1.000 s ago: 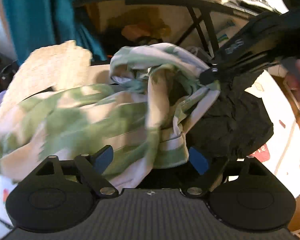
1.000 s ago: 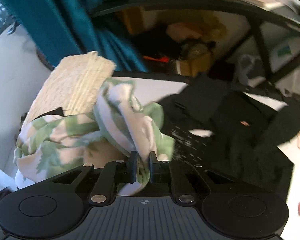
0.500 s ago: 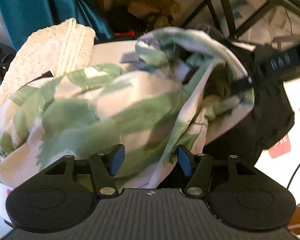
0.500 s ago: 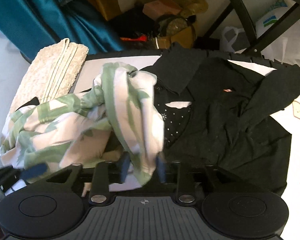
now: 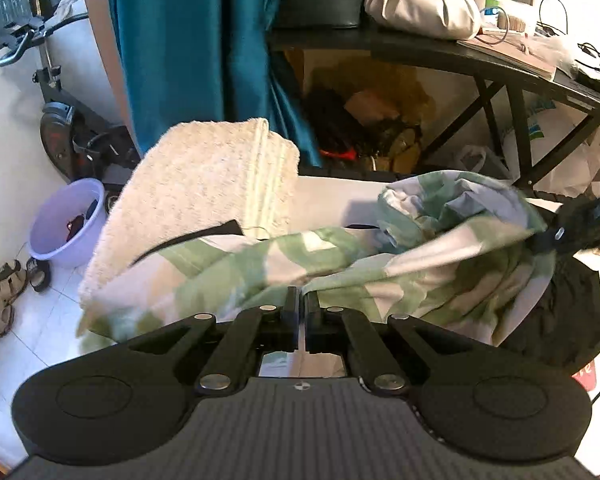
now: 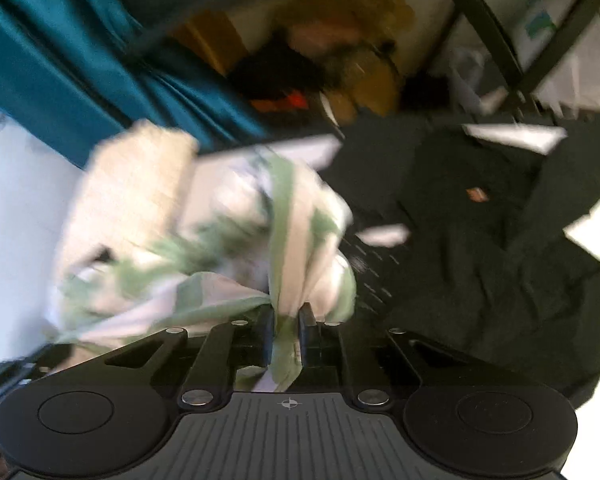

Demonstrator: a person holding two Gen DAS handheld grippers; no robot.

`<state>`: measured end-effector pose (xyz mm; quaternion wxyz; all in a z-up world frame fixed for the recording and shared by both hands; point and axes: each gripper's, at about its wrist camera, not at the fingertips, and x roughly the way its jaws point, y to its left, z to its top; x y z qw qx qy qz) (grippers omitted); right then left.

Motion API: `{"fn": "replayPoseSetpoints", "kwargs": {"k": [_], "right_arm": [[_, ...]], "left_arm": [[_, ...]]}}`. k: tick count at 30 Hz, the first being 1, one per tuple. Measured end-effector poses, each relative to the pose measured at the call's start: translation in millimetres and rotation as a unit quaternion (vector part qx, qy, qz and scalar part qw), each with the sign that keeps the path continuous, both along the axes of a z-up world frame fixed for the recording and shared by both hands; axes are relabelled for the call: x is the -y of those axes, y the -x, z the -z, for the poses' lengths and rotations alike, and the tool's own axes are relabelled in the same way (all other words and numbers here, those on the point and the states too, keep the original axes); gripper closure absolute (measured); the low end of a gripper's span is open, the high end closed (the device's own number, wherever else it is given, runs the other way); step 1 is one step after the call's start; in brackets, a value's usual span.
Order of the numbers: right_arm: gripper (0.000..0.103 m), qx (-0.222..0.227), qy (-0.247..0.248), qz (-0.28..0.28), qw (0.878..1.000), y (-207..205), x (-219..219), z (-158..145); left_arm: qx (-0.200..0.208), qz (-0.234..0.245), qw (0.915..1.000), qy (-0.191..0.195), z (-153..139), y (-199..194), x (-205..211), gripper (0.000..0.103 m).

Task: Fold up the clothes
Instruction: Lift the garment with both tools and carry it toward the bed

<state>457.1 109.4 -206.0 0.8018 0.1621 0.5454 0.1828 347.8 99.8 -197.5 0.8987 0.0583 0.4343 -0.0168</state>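
A green-and-white patterned garment (image 5: 340, 264) hangs bunched between both grippers above the table. My left gripper (image 5: 300, 304) is shut on its lower edge. My right gripper (image 6: 286, 320) is shut on another bunched part of the garment (image 6: 292, 240); it also shows in the left wrist view (image 5: 556, 236) at the right, pinching the cloth. A black garment (image 6: 480, 248) lies spread on the white table, to the right of the patterned one. The right wrist view is blurred.
A folded cream towel (image 5: 204, 192) lies at the table's far left. A teal curtain (image 5: 188, 40) hangs behind. A black desk (image 5: 440, 54) with clutter stands beyond, boxes under it. A lilac basin (image 5: 66, 220) and sandals sit on the floor at left.
My left gripper has closed on the patterned garment's edge; it was open before. Both grippers have pulled the garment up and apart, and the views have lifted.
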Motion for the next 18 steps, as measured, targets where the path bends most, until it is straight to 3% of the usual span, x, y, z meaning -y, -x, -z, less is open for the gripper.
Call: {"fn": "replayPoseSetpoints", "kwargs": {"k": [2,3,4,6,8,9,10,11,13,14,17,18], "right_arm": [[0.093,0.013,-0.01,-0.003,1.0,4.5,-2.1,-15.9],[0.093,0.011,-0.016,-0.005,1.0,6.5,-2.8,-20.1],[0.093,0.008,-0.019,-0.007,1.0,8.2,-3.3,-23.1],[0.093,-0.001,-0.017,-0.01,1.0,11.0,-2.0,-23.0],[0.093,-0.009,-0.016,-0.007,1.0,15.1,2.7,-20.6],[0.093,-0.012,-0.016,-0.004,1.0,17.3,5.8,-18.6],[0.093,-0.016,-0.015,-0.003,1.0,19.4,9.0,-16.5],[0.093,-0.02,-0.013,-0.002,1.0,21.7,12.4,-14.4],[0.091,-0.037,-0.009,-0.006,0.999,24.6,18.6,-7.0],[0.082,-0.051,-0.006,-0.007,0.999,24.9,20.8,-1.6],[0.057,-0.068,0.014,0.005,0.998,25.9,28.6,7.0],[0.053,-0.065,0.014,0.012,0.998,24.6,30.5,7.4]], "left_arm": [[-0.009,0.02,0.9996,-0.019,6.8,-0.9,7.0,0.097],[-0.014,0.03,0.999,-0.029,10.5,-1.5,10.9,0.087],[-0.022,0.049,0.9979,-0.037,17.8,-4.0,18.3,0.066],[-0.032,0.082,0.9945,-0.057,33.5,-6.9,32.5,0.04],[-0.036,0.108,0.9904,-0.079,49.8,-8.4,45.6,0.04],[-0.044,0.101,0.991,-0.076,54.9,-11.4,44.9,0.049],[-0.052,0.094,0.9916,-0.072,59.9,-14.4,44.3,0.087],[-0.06,0.086,0.9923,-0.067,64.2,-17.2,42.9,0.092],[-0.061,0.042,0.9972,-0.009,52.5,-19.1,26.2,0.094],[-0.053,0.025,0.9983,0.002,41.8,-17.6,18.9,0.094],[0.002,-0.034,0.9994,0.007,0.3,-4.6,-4.4,0.094],[0.025,-0.056,0.9981,0.005,-15.1,1.0,-12.8,0.094]]}}
